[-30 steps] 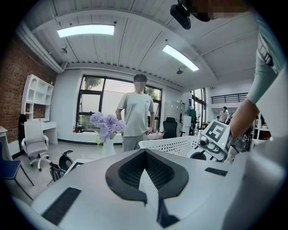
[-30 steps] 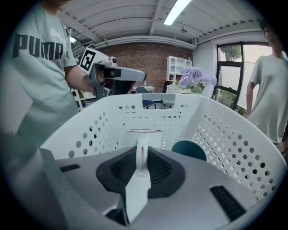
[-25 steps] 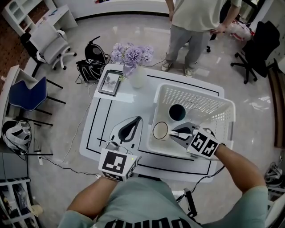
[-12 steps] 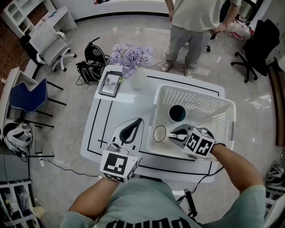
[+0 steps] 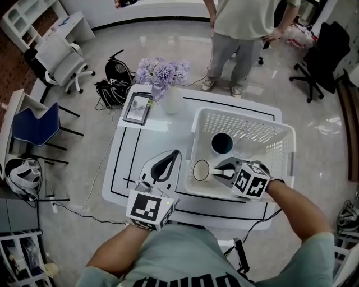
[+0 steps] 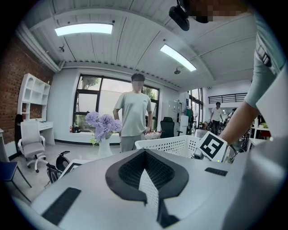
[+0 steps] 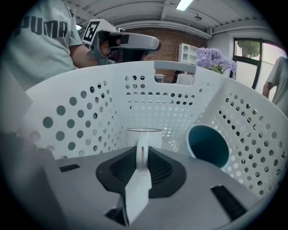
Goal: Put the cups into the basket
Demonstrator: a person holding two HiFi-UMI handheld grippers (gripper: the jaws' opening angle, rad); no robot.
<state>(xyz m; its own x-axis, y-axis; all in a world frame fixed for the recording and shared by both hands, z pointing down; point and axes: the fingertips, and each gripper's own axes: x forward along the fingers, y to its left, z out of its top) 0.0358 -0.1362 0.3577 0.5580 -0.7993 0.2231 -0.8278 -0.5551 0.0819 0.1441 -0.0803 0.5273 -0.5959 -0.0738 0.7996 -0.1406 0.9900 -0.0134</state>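
Basket (image 5: 247, 128) holding teal cup (image 5: 222, 142), right claw (image 5: 216, 171) clamped on white cup's (image 5: 201, 170) handle

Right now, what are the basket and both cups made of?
The basket looks like matte white plastic: walls full of moulded holes. The white cup is probably glazed ceramic, smooth and slightly shiny. The teal cup looks ceramic too, smooth inside.

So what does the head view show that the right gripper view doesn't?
Only the head view: the framed picture on the white table, and the black bag on the floor. Only the right gripper view: a ceiling light and, close up, the right gripper shut on the handle of the white cup. Both: the white perforated plastic basket, that cup, the teal cup and the purple flowers.
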